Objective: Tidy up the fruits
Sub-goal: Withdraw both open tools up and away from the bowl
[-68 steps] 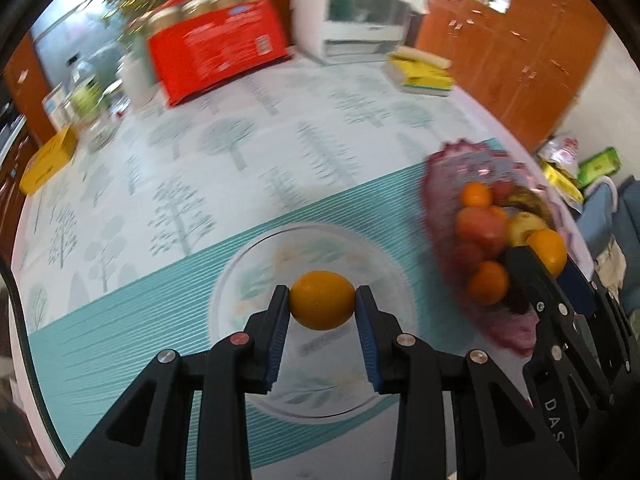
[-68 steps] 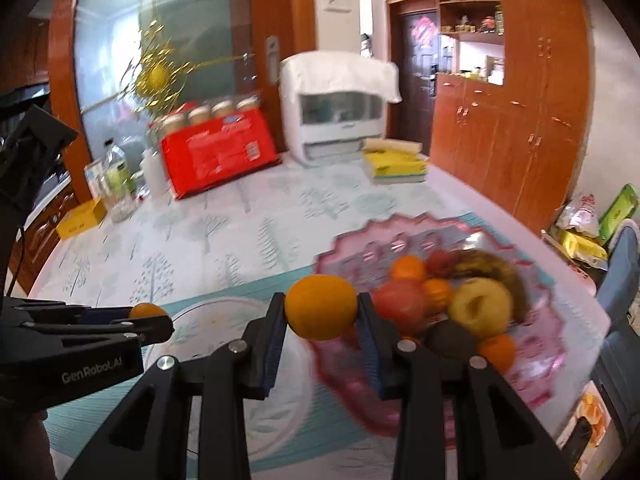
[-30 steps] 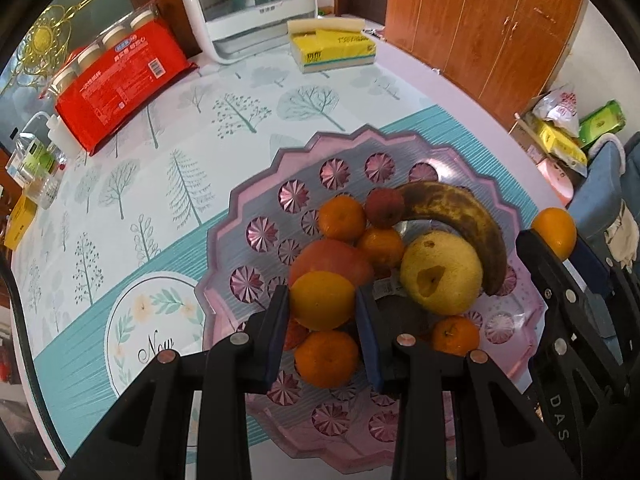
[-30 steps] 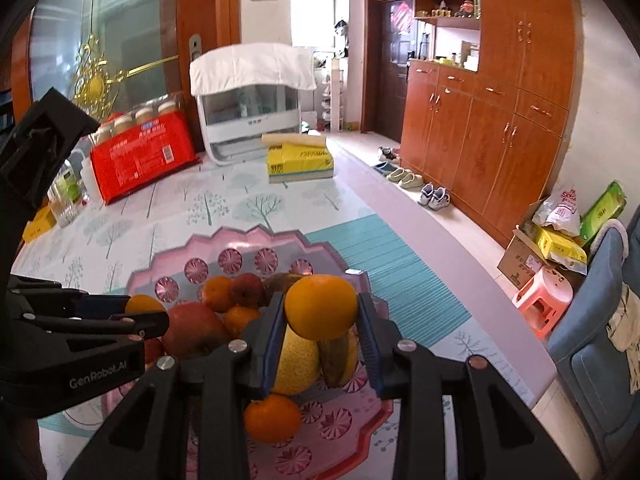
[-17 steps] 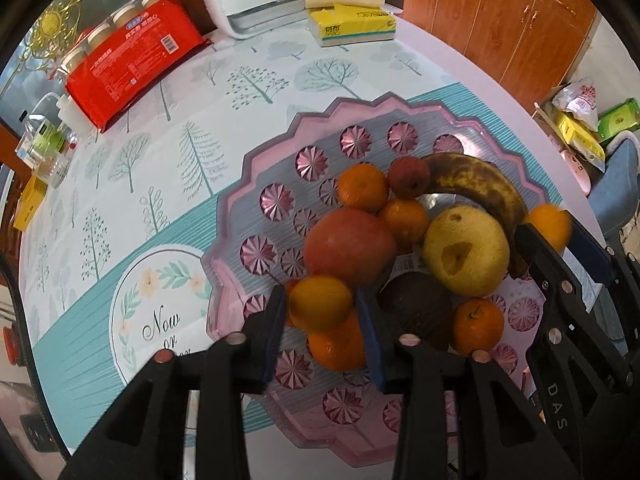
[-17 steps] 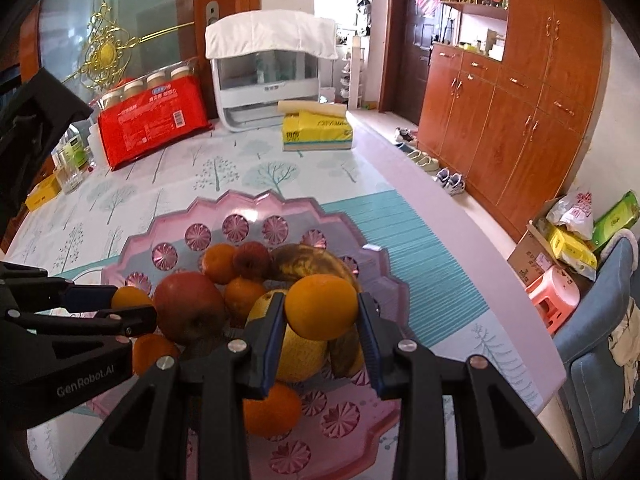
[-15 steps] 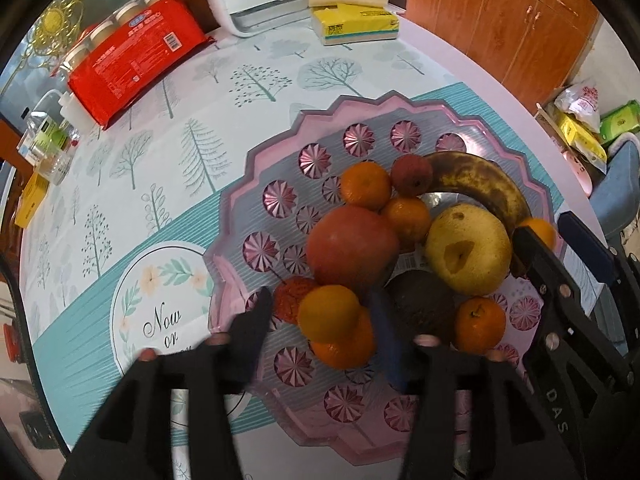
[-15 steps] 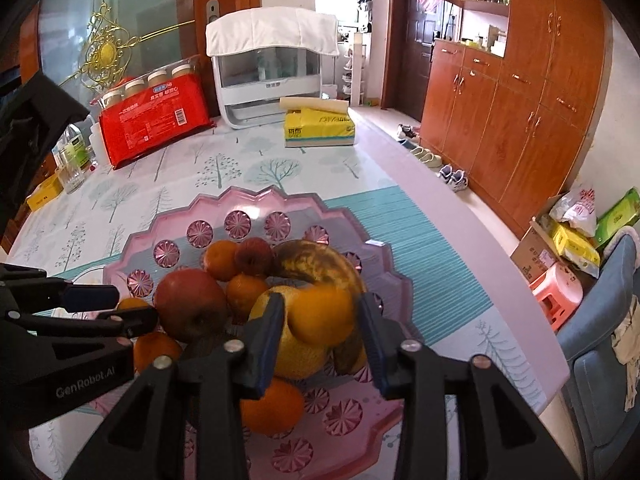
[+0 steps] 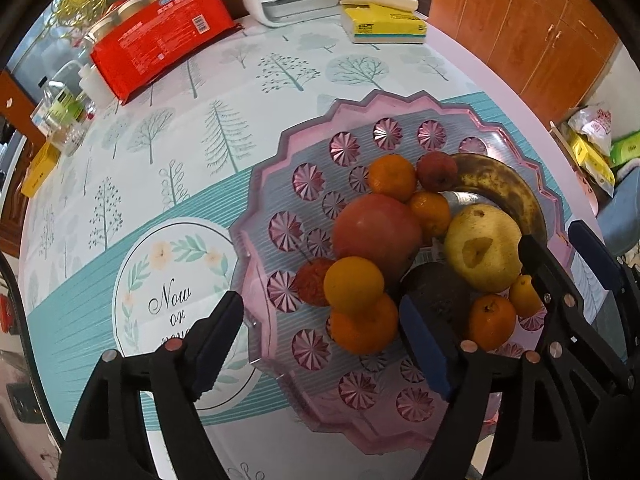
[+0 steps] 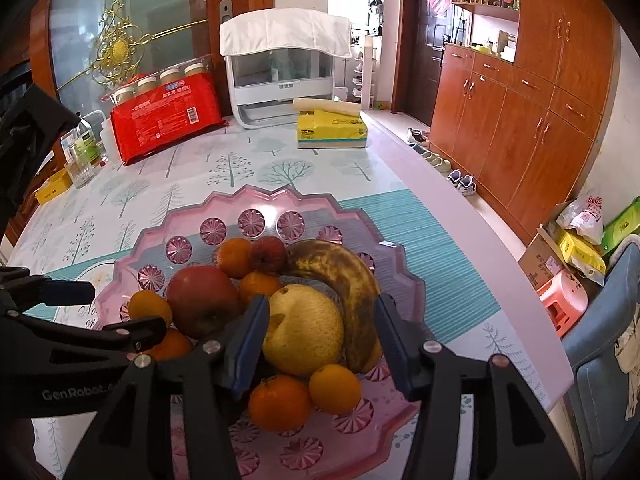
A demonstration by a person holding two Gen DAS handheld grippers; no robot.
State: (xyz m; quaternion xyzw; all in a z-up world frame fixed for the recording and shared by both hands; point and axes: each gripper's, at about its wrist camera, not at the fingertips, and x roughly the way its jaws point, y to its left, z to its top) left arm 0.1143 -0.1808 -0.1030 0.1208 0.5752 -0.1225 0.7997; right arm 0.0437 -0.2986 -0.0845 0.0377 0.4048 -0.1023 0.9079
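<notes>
A pink scalloped tray [image 9: 276, 140] holds an apple [image 9: 376, 232], a pear [image 9: 480, 248], a brown banana [image 9: 500, 184] and several oranges. My left gripper [image 9: 320, 324] hangs over the tray's near left part with its jaws opening. An orange [image 9: 354, 280] lies loose between them on top of another orange [image 9: 362, 330], and neither pad touches it. My right gripper [image 10: 320, 312] is over the pear [image 10: 304, 328] with its jaws opening too. A small orange [image 10: 334, 388] rests free in the tray [image 10: 256, 192] below it.
A red pack of jars [image 9: 160, 36], a yellow tissue pack [image 9: 384, 26] and a white appliance [image 10: 284, 76] stand at the table's far side. Bottles and a glass [image 9: 60, 112] are at the far left. The table edge, a blue chair [image 10: 600, 344] and a pink stool [image 10: 564, 300] lie to the right.
Both grippers opened and let go of their oranges. The left one's orange settled onto another orange in the tray. The right one's dropped beside the pear at the tray's near side.
</notes>
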